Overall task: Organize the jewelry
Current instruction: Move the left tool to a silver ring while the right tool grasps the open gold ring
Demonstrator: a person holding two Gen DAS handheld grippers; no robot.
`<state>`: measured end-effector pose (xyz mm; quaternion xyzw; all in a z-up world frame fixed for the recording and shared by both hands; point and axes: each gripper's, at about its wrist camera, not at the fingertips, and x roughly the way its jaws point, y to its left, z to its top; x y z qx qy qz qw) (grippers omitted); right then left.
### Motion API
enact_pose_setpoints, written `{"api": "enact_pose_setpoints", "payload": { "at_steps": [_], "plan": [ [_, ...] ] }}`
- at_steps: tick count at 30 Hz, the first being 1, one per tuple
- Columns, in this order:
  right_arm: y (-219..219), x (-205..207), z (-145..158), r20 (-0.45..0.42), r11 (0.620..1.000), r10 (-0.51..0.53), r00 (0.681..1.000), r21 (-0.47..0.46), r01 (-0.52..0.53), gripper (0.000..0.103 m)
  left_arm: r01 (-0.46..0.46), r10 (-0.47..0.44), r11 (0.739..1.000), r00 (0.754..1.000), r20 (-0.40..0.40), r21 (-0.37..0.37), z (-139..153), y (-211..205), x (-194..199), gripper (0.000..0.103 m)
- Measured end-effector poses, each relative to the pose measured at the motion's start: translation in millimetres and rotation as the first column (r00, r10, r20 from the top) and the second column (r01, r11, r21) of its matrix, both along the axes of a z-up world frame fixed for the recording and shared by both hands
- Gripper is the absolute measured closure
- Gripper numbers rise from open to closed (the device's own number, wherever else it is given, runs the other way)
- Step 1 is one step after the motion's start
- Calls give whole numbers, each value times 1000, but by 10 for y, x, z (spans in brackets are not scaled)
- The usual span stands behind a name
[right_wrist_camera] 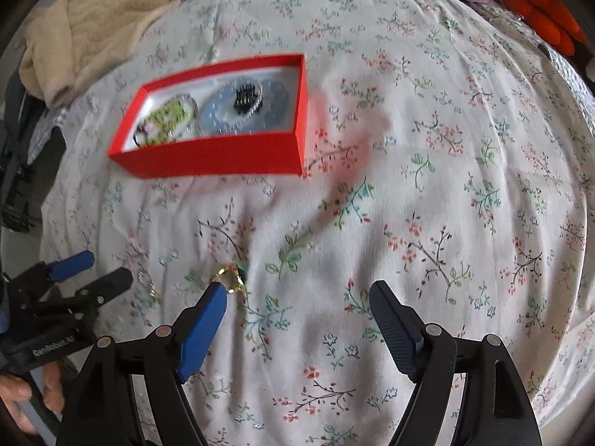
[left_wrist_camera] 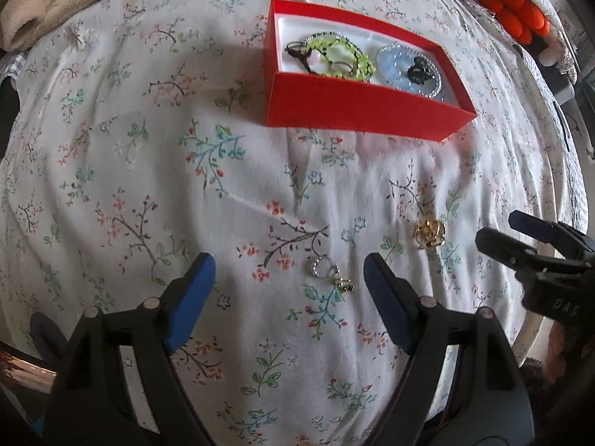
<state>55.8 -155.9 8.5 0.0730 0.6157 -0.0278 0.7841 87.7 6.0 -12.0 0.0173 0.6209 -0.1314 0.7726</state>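
Rings [left_wrist_camera: 329,274], a silver one w/ a small charm, are lying on the floral sheet [left_wrist_camera: 148,148] just ahead of the left gripper [left_wrist_camera: 290,275], between its wide-open fingers, so this one is nearer. Gold ring [left_wrist_camera: 430,233] is sitting off to the right, approx. beside the right gripper [right_wrist_camera: 297,297], also open and holding nothing. Red box [left_wrist_camera: 357,106] is waiting well beyond.
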Motion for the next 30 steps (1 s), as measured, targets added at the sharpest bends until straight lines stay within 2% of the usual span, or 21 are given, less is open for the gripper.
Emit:
{"api": "enact_pose_setpoints", "payload": {
  "at_steps": [12, 15, 17, 21, 30],
  "plan": [
    [79, 53, -132, -38, 999, 17, 999, -29, -18, 23, -5, 5, 1000, 1000, -31, -11, -92, -65, 9, 23],
    [109, 52, -142, -39, 999, 21, 999, -29, -22, 23, -4, 4, 1000, 1000, -29, -7, -94, -90, 26, 31],
    [112, 56, -144, -40, 999, 21, 999, -29, -22, 23, 0, -1, 1000, 999, -35, -10, -114, -111, 29, 43],
    [130, 76, -155, -42, 999, 22, 999, -27, -23, 23, 3, -4, 1000, 999, -51, -10, -162, -163, 47, 52],
    [235, 72, -208, -53, 999, 38, 998, -28, -40, 23, 44, -42, 997, 998, -40, 67, -257, -428, 7, 76]
  ]
}}
